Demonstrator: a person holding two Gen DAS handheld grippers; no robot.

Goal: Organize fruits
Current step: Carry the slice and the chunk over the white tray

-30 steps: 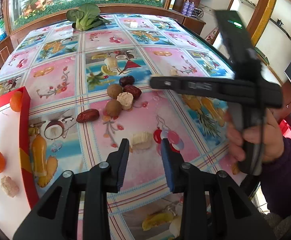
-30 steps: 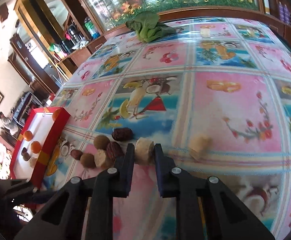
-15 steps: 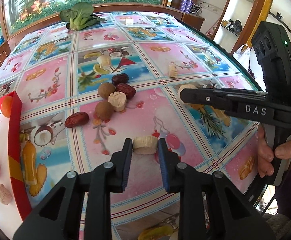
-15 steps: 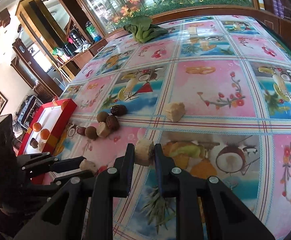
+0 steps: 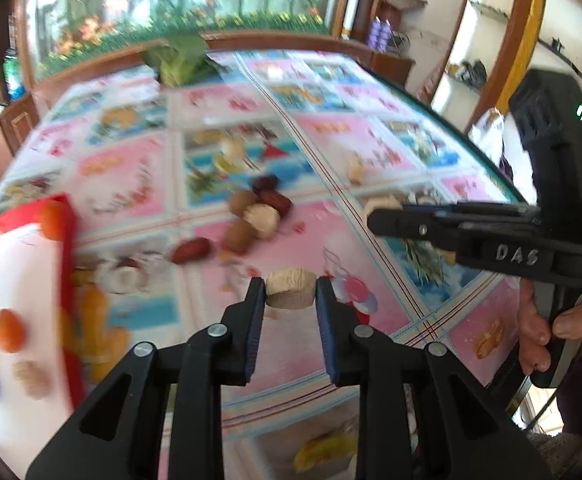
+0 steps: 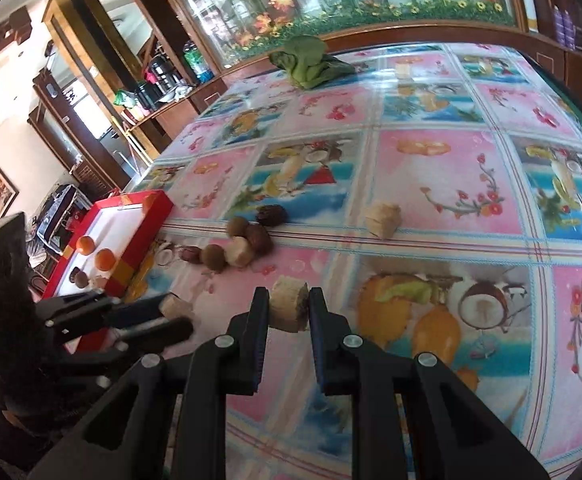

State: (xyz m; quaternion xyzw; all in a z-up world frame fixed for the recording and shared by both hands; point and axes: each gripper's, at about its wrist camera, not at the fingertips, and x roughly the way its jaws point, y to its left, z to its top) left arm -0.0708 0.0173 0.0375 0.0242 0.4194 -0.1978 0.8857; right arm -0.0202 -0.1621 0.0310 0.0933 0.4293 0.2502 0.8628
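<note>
My left gripper [image 5: 291, 296] is shut on a beige fruit chunk [image 5: 290, 286], held just above the tablecloth. My right gripper [image 6: 289, 310] is shut on a second beige chunk [image 6: 285, 306]. In the left wrist view the right gripper [image 5: 387, 220] reaches in from the right, its chunk [image 5: 383, 204] at the tips. A pile of dates, round brown fruits and one beige chunk [image 5: 265, 220] lies mid-table. The red-rimmed white tray [image 5: 69, 240] at the left holds oranges [image 5: 9, 330] and small pieces. In the right wrist view the left gripper [image 6: 175, 314] is between me and the tray [image 6: 155, 220].
Another loose beige chunk [image 6: 383, 218] lies right of the pile [image 6: 243, 248]. Leafy greens [image 6: 311, 62] sit at the table's far edge. A hand [image 5: 539, 336] grips the right tool near the table's right rim. Cabinets and shelves surround the table.
My left gripper dropped around the lone beige chunk and shut on it. My right gripper carried its chunk away from the pile, toward the table's near side.
</note>
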